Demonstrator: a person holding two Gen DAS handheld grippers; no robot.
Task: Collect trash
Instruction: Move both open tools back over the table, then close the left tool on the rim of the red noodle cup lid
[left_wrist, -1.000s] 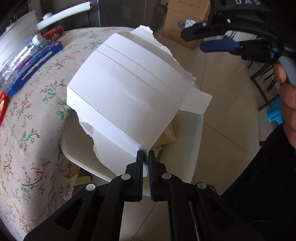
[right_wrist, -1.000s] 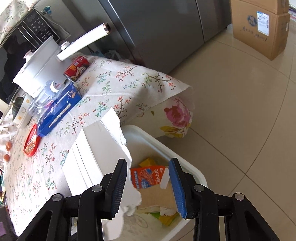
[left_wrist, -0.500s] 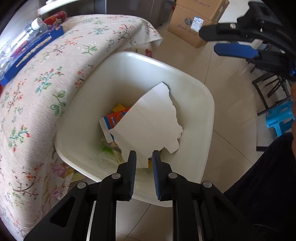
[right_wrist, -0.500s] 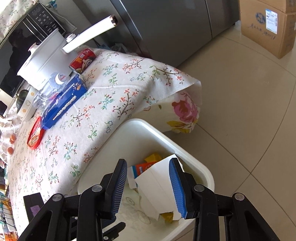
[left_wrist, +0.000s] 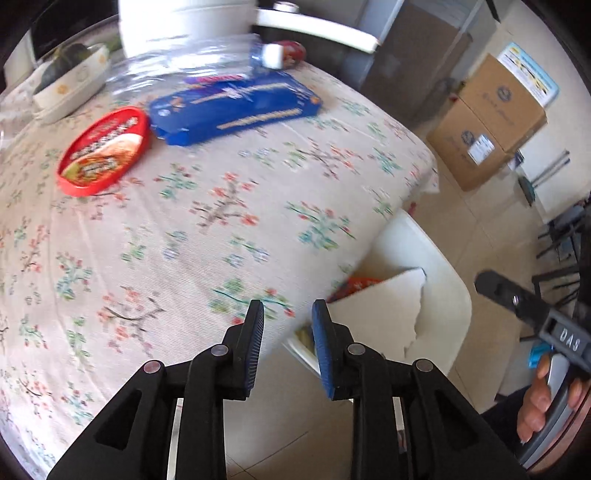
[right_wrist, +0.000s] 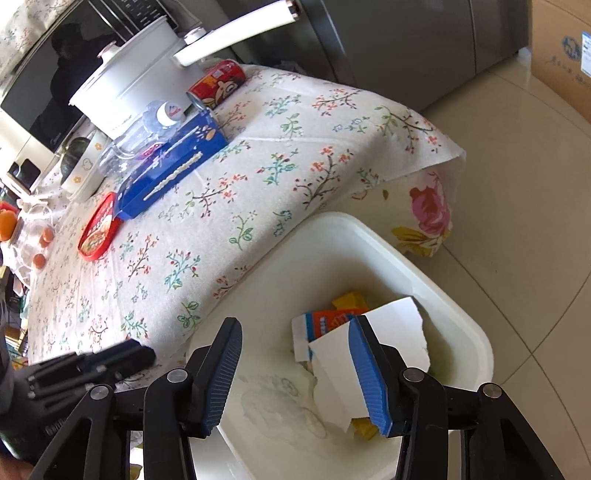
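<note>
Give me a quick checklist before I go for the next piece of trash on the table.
1. Torn white cardboard inside the white bin: ok.
2. Left claw empty, jaws opening: ok.
3. Right claw empty, jaws opening above the bin: ok.
4. Next trash in sight, red lid and blue package on the floral tablecloth: ok.
5. Whether the plastic bottle and red can are empty: cannot tell.

White bin (right_wrist: 458, 306), floral cream tablecloth (right_wrist: 295, 155), blue box (right_wrist: 173, 166), red lid (right_wrist: 98, 230), blue-padded black claws.
</note>
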